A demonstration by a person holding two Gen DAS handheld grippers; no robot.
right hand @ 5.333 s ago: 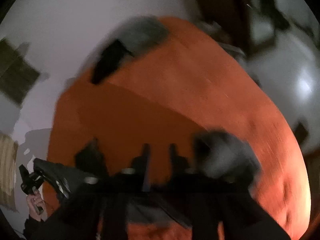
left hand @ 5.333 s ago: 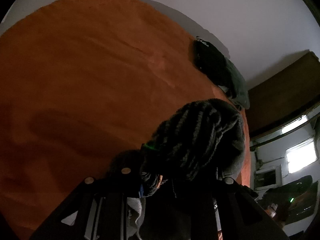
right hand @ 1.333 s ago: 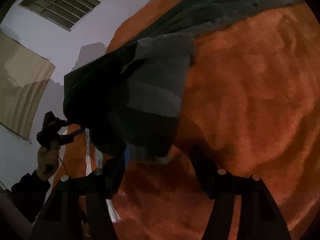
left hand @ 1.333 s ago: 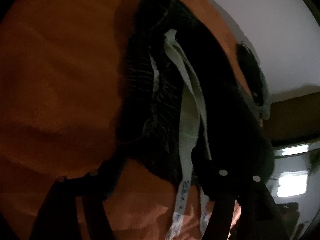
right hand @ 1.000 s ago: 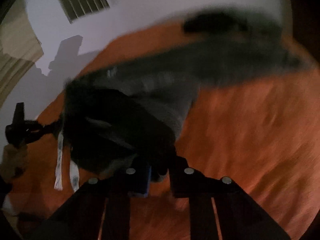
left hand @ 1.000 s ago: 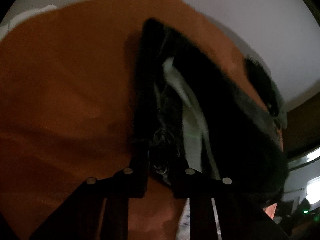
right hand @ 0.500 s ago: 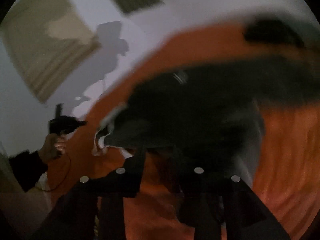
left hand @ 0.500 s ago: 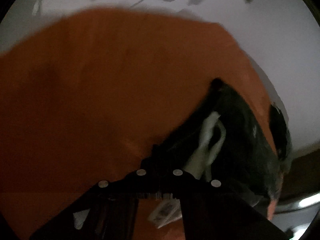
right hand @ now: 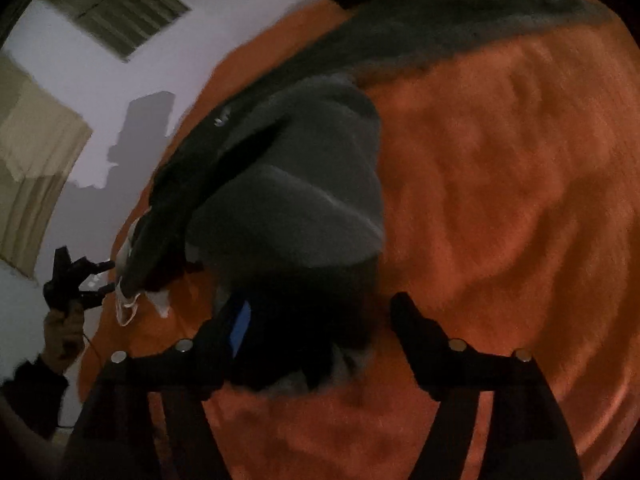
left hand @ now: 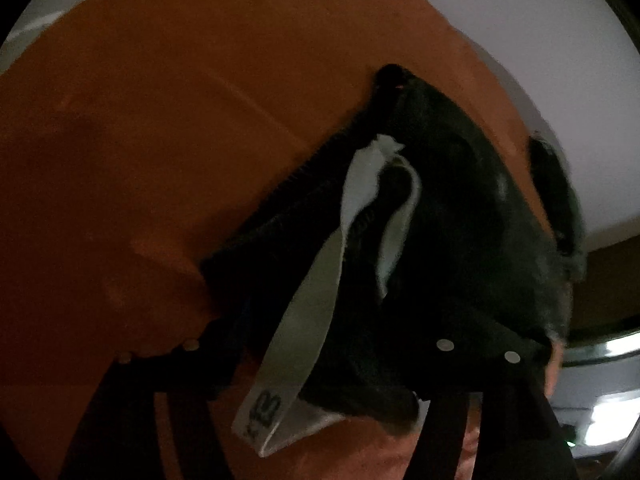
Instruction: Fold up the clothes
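A dark knitted garment (left hand: 460, 216) with long white care labels (left hand: 312, 304) lies on the orange bed cover (left hand: 160, 120). In the left wrist view my left gripper (left hand: 316, 344) is open, its jaws wide apart around the garment's near edge. In the right wrist view the same garment (right hand: 304, 200) shows dark grey, bunched in a heap. My right gripper (right hand: 312, 320) is open too, with the garment's near end lying between its fingers. The left gripper (right hand: 90, 280) also shows far left in that view, held in a hand.
A second pile of dark clothes (left hand: 556, 192) lies at the far edge of the bed by the white wall. A wall vent (right hand: 116, 12) and a curtain (right hand: 28, 152) show at upper left of the right wrist view. Orange cover stretches to the right (right hand: 500, 200).
Both grippers were shut on the garment half a second ago and have opened. The garment has dropped onto the bed cover, and the left view has moved closer to it.
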